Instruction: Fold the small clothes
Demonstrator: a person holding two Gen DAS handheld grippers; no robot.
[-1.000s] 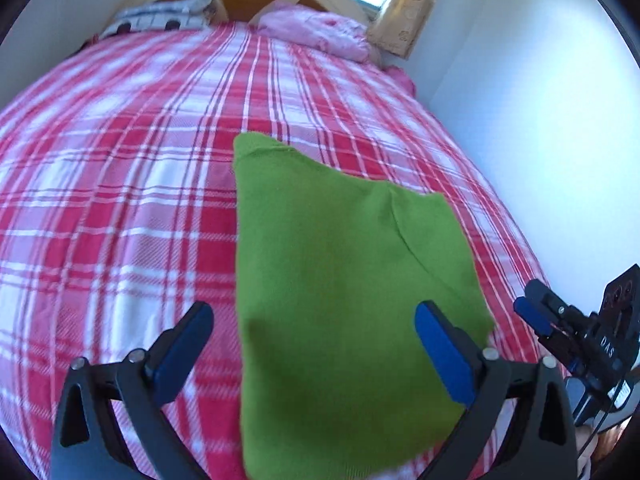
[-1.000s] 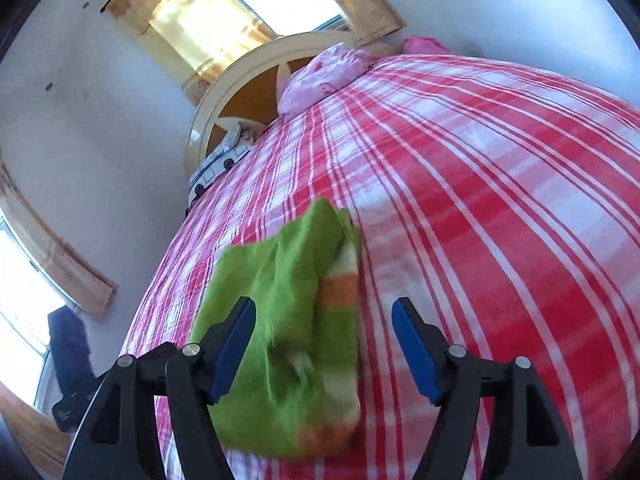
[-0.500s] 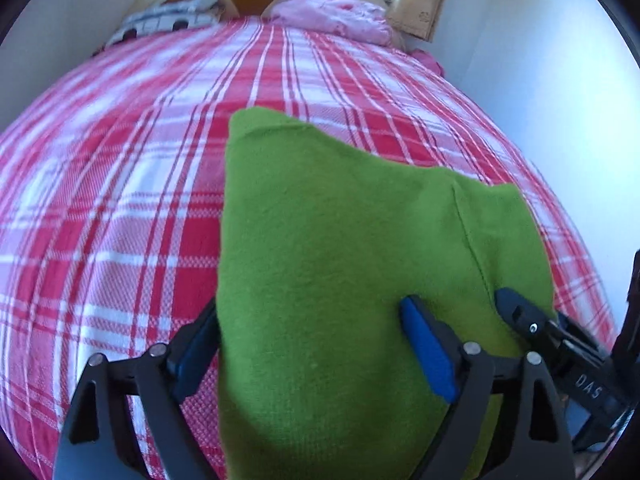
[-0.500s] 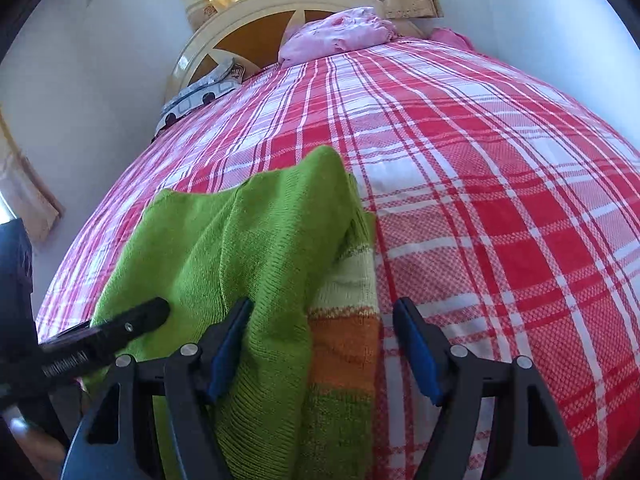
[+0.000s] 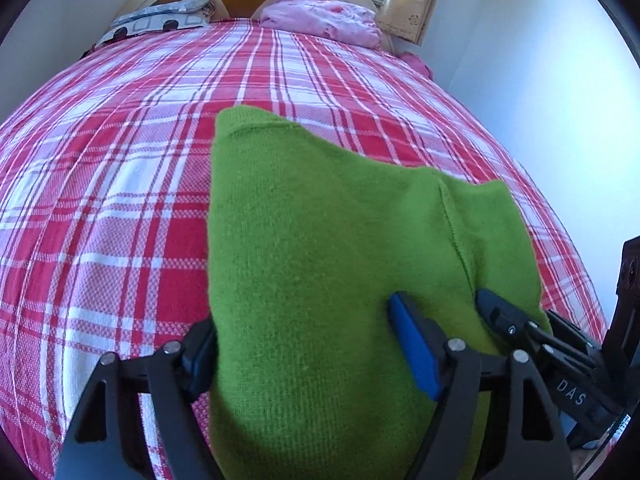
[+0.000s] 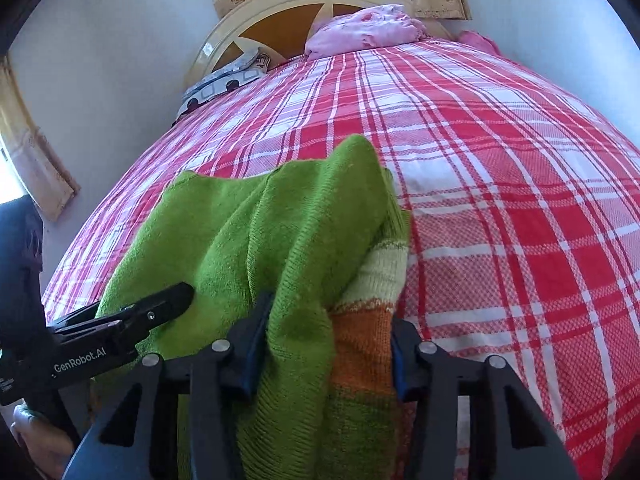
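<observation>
Across the bed (image 5: 120,200), a woven red-and-white plaid cover, lies the green knit garment (image 5: 320,260), fuzzy, with cream and orange stripes (image 6: 372,292) showing in the right wrist view. Its near end is cut off below both frames. Left gripper (image 5: 304,344): jaws closing, the cloth between the blue pads, one pad partly hidden under the knit. Right gripper (image 6: 324,348): jaws closing on the bunched striped fold. Readable lettering: "GenRobot.AI" and "DAS" on the gripper bodies.

Sweater (image 5: 320,264) lies on the bedspread (image 5: 120,184) (pillows (image 5: 320,20) behind)
</observation>
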